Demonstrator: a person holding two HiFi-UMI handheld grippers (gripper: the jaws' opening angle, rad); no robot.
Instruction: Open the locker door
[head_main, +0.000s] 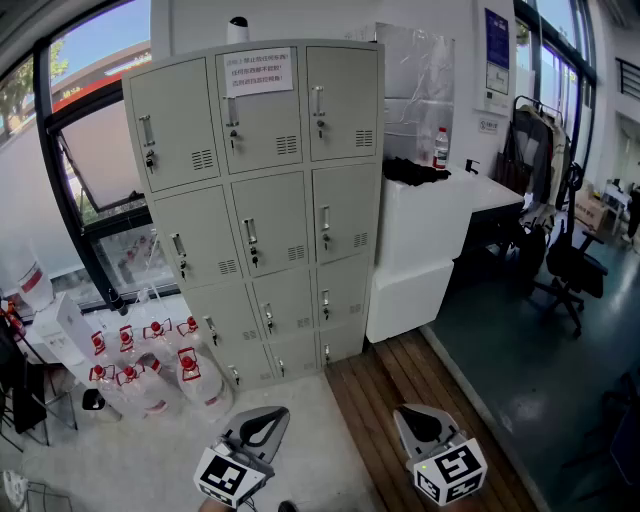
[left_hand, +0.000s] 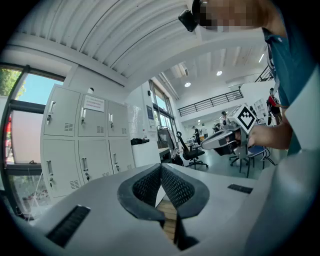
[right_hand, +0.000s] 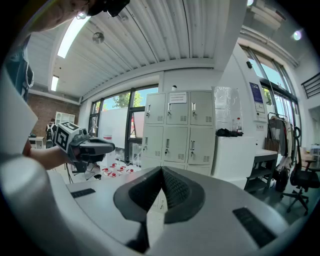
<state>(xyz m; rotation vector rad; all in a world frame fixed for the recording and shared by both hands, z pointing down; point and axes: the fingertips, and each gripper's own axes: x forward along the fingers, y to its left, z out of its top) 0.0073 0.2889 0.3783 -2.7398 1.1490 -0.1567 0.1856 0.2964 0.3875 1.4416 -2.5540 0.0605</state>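
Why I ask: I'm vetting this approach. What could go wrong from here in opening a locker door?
Both the left gripper and right gripper are shut and apart from the locker; arriving shut, they would likely bump a slim door handle rather than grasp it. Bottles crowd the floor beside the lower doors; a step there, or a low door swinging, might topple them.

Tall dark-framed windows (head_main: 95, 150) at left (bright daylight outside), white counter (head_main: 430, 240), black office chair (head_main: 572, 272), dark glossy floor (head_main: 545, 390), wooden plank strip (head_main: 395, 385), ribbed white ceiling (right_hand: 150, 40)
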